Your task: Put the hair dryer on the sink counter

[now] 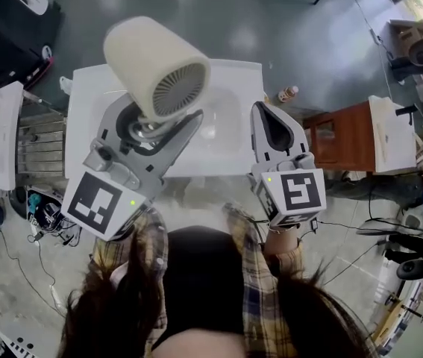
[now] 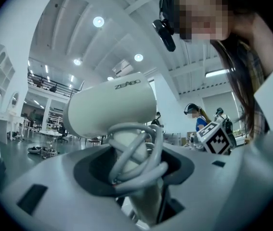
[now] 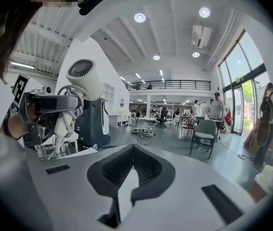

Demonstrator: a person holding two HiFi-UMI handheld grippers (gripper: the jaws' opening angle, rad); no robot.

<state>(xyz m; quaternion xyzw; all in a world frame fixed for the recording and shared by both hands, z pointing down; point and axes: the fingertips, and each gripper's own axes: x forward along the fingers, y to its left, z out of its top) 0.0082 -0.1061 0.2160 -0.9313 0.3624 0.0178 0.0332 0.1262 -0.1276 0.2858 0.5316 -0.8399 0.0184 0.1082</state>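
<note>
Left tool (image 1: 148, 128) clamps hair dryer (image 1: 154, 64) above sink counter (image 1: 86, 101).

I count one hair dryer (image 1: 157, 66), with one grey cord (image 2: 136, 153) wound on its handle. There are two hand-held grippers: the left hand-held gripper (image 1: 151, 125) and the right hand-held gripper (image 1: 262, 109). Each carries one marker cube, so there are two cubes, the left cube (image 1: 99, 200) and the right cube (image 1: 301, 191). Below them is one white worktop (image 1: 84, 110) with one basin (image 1: 222, 118). Beside it I see one small bottle (image 1: 288, 93) and one wooden cabinet (image 1: 342, 136). Further in the hall there are one grey chair (image 3: 204, 131) and two standing persons, the first person (image 3: 216, 107) and the second person (image 3: 266, 112).
</note>
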